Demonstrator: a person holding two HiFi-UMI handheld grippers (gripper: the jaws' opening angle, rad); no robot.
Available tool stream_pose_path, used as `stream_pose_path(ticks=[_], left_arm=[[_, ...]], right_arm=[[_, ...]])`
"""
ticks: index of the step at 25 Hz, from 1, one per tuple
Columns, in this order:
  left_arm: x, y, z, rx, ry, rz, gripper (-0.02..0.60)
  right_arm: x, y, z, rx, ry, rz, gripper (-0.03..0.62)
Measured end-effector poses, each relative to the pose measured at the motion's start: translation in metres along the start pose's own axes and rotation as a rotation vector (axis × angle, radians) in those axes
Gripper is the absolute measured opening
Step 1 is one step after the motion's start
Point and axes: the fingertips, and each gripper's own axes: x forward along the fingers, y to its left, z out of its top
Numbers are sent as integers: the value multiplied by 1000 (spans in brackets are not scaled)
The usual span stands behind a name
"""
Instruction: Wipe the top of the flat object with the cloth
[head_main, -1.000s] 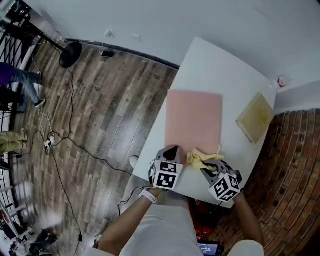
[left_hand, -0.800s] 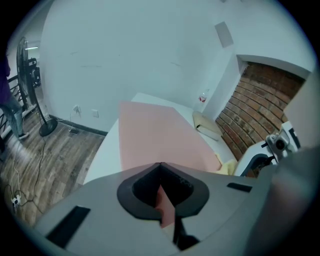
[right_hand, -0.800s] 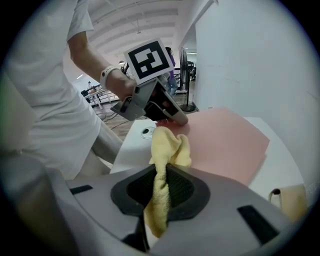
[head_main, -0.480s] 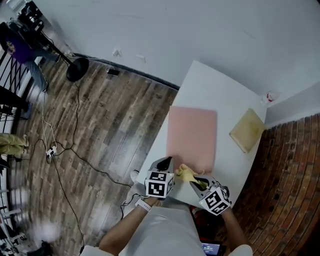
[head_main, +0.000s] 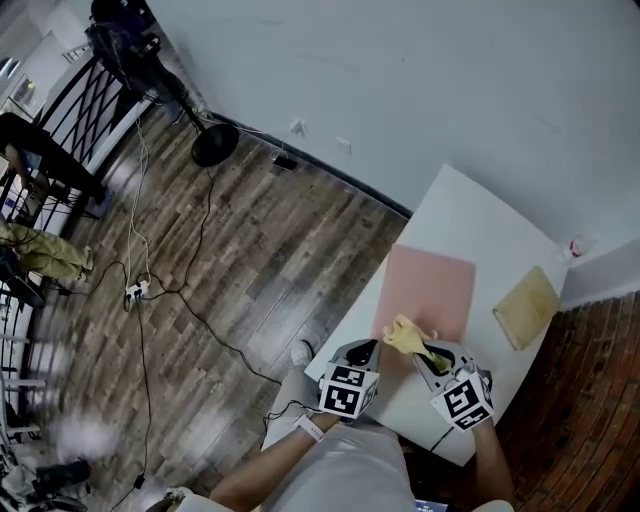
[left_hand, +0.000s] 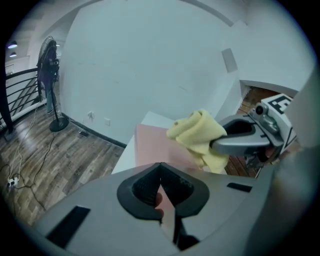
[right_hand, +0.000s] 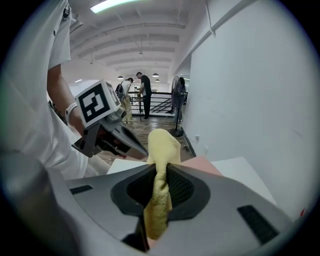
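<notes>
A pink flat mat (head_main: 430, 290) lies on the white table (head_main: 455, 210); the left gripper view shows the mat (left_hand: 152, 145) just ahead of the jaws. My right gripper (head_main: 430, 357) is shut on a yellow cloth (head_main: 406, 336), holding it up off the table above the mat's near edge. The cloth (right_hand: 162, 145) stands out of the right gripper (right_hand: 160, 170) and hangs down between its jaws. My left gripper (head_main: 364, 350) is shut at the mat's near left corner. A pink sliver shows between the left gripper's (left_hand: 160, 167) jaws. The cloth (left_hand: 197, 132) hangs close to its right.
A tan board (head_main: 528, 307) lies on the table right of the mat. The table's left edge drops to a wood floor with cables and a standing fan (head_main: 213, 145). A white wall rises behind the table. People (right_hand: 145, 95) stand far off by a railing.
The right gripper has raised the cloth from the mat's near edge and brought it closer to the left gripper. The head view has swung; the left gripper stays at the mat's corner.
</notes>
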Motion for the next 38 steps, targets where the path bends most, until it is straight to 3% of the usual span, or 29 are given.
stream_pose_path(ticks=[8, 16, 25, 29, 32, 35, 38], left_arm=[[20, 3, 7, 54, 62, -8, 18], [66, -2, 11, 125, 161, -58, 18], [109, 9, -2, 98, 228, -96, 18], [112, 3, -6, 104, 232, -119, 18], [115, 5, -6, 62, 237, -119, 18], [115, 7, -5, 21, 236, -125, 18], [115, 5, -5, 41, 230, -115, 18]], right_arm=[[22, -79, 49, -147, -25, -35, 60], [51, -155, 67, -266, 38, -53, 60], [111, -200, 42, -357, 151, 11, 60], [135, -208, 20, -366, 183, 82, 60], [154, -216, 2, -368, 230, 132, 60], [173, -225, -6, -354, 261, 143, 60], [190, -225, -3, -334, 260, 147, 60]])
